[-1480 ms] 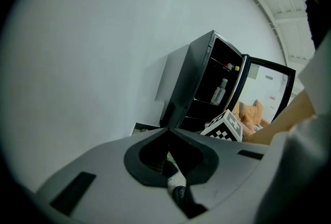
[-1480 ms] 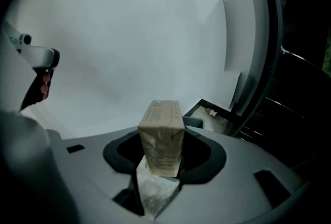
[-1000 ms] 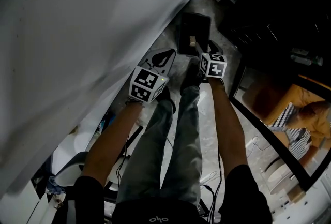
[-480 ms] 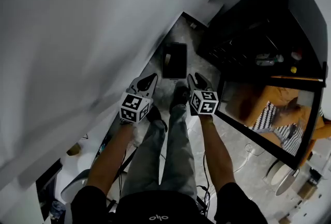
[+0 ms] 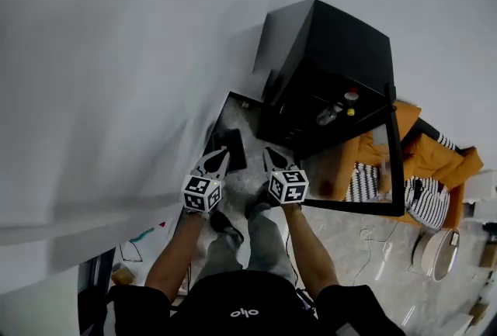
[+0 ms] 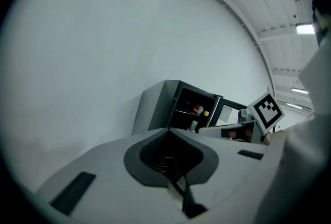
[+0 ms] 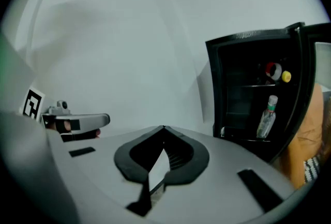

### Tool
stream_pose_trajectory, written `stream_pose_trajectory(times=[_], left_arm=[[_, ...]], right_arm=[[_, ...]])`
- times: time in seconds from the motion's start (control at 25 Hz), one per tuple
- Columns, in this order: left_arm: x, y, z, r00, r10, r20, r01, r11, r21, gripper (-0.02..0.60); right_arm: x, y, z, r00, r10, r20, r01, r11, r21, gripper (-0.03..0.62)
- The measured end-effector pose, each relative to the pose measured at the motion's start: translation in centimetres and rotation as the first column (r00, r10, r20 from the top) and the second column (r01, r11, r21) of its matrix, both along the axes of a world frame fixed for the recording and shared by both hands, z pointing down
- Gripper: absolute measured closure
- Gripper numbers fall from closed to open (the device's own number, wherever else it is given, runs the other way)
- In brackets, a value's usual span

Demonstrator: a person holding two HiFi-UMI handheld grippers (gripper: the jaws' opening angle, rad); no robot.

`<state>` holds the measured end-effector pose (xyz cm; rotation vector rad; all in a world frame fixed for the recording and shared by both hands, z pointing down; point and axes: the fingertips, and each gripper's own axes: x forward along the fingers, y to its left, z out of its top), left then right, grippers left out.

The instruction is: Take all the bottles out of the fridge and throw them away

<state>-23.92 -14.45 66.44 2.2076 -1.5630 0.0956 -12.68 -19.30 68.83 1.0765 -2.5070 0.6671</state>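
Note:
The black mini fridge [image 5: 326, 47] stands open against the white wall, its door [image 5: 353, 171] swung toward me. Inside it a clear bottle [image 7: 266, 117] stands on the lower shelf. A red-capped item [image 7: 272, 69] and a yellow one [image 7: 286, 76] sit on the upper shelf. My left gripper [image 5: 216, 162] is shut and empty, held short of the fridge. Beside it my right gripper [image 5: 272, 156] has just been closing and now stands shut with nothing between its jaws. The left gripper view also catches the fridge [image 6: 155, 109] and the clear bottle [image 6: 193, 125].
A black bin [image 5: 231, 147] sits on the stone floor below the grippers, left of the fridge. An orange seat with a striped cloth [image 5: 435, 187] stands at the right. Cables [image 5: 373, 249] lie on the floor. A white wall [image 5: 116, 55] fills the left.
Both grippers have risen from low over the bin toward fridge height. The head view has lifted, so the whole open fridge now shows. The right gripper's jaws have come together.

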Motion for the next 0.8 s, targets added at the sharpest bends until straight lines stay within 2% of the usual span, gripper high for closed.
stream_pose_trajectory(times=[0.16, 0.36, 0.8], left_arm=[[4.6, -1.6, -4.6, 0.995, 0.095, 0.019, -0.095, 0.994, 0.048, 0.58], [10.8, -3.6, -7.9, 0.983, 0.175, 0.056, -0.179, 0.981, 0.076, 0.58], [23.1, -9.3, -12.5, 0.969, 0.221, 0.11, -0.232, 0.967, 0.105, 0.58]], right_arm=[[4.0, -0.9, -6.3, 0.998, 0.056, 0.038, -0.058, 0.997, 0.059, 0.586], [9.9, -2.1, -10.5, 0.994, 0.102, 0.036, -0.105, 0.988, 0.116, 0.586], [21.9, -5.4, -13.9, 0.987, 0.155, 0.052, -0.161, 0.977, 0.141, 0.586]])
